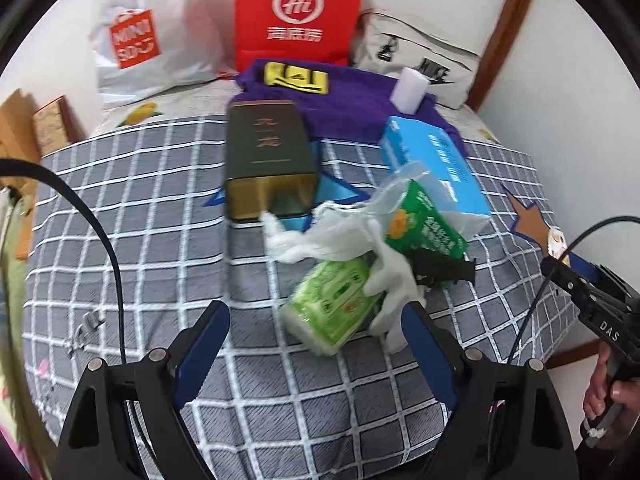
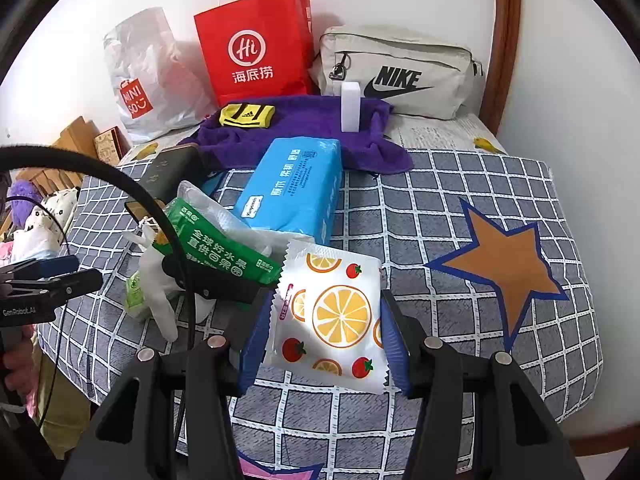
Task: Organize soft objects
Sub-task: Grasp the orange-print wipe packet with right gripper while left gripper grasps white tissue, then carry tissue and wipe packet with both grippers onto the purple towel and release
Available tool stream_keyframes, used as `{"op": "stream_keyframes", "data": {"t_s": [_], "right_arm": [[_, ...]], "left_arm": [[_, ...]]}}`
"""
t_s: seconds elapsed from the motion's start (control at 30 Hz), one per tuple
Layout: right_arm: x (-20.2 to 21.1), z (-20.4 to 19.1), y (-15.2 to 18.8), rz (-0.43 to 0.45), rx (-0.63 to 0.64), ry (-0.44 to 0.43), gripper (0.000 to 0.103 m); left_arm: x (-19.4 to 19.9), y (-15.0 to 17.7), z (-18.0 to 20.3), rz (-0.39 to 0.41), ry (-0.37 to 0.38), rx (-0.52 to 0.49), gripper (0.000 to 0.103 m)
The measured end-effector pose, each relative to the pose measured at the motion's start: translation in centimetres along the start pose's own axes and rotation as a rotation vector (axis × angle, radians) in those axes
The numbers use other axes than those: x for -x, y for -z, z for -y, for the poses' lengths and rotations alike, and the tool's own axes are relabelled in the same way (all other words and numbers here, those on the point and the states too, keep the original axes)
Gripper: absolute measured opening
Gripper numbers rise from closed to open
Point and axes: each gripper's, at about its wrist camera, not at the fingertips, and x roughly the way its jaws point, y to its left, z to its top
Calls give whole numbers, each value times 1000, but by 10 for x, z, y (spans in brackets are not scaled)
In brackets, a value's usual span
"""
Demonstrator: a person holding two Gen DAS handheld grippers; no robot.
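Fruit-print wipes pack sits clamped in the right claw near the bed's front edge, open checked cover toward the right edge. Left claw gapes apart by a green tissue pack and white glove. Bags line the far edge.

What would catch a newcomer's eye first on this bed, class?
Probably the bright red paper shopping bag standing against the wall at the back, between a white plastic bag and a beige zip pouch. Next, the white packet printed with oranges and tomatoes, gripped between the right gripper pads in the foreground. Behind it lies a blue tissue pack.
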Motion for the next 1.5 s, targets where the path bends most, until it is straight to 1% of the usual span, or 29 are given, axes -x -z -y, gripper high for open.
{"op": "stream_keyframes", "data": {"t_s": [0.1,0.17,0.27,0.33,0.37,0.4,0.53,0.6,0.67,0.7,0.77,0.83,1.03,1.1,1.17,1.33,1.43,1.5], "right_arm": [[-2,2,0,-7,-2,2,52],[-4,3,0,-9,-4,1,52],[-8,4,1,-18,-5,-2,52],[-12,5,1,-27,-6,-2,52],[-13,5,2,-31,-6,-3,52],[-15,6,2,-36,-7,-3,52],[-22,10,3,-53,-13,-1,52],[-26,11,2,-61,-17,1,52],[-30,12,2,-70,-18,0,52],[-32,13,2,-75,-17,0,52],[-35,13,2,-81,-17,0,52],[-37,14,1,-86,-16,-1,52],[-38,15,-5,-84,-16,-6,52],[-36,15,-9,-77,-15,-12,52],[-34,14,-13,-69,-13,-19,52],[-26,10,-27,-40,-1,-48,52],[-23,6,-36,-25,13,-61,52],[-22,4,-43,-14,22,-67,52]], "left_arm": [[-7,-3,2,20,26,-19,85],[-11,-7,1,35,34,-29,80],[-17,-13,1,55,50,-43,77],[-24,-17,1,66,28,-64,75],[-28,-19,1,67,11,-75,71],[-31,-20,0,69,5,-82,69],[-44,-26,-1,61,16,-85,69],[-51,-27,2,58,13,-106,60],[-59,-30,3,41,20,-112,39],[-62,-31,2,31,35,-109,35],[-67,-33,0,22,65,-100,19],[-69,-33,-1,18,79,-110,8],[-52,-36,-9,43,100,-97,5],[-45,-38,-13,46,111,-95,5],[-35,-40,-16,59,105,-94,5],[-10,-46,-22,96,121,-95,5],[3,-54,-25,129,112,-95,5],[6,-60,-27,138,101,-96,5]]}}
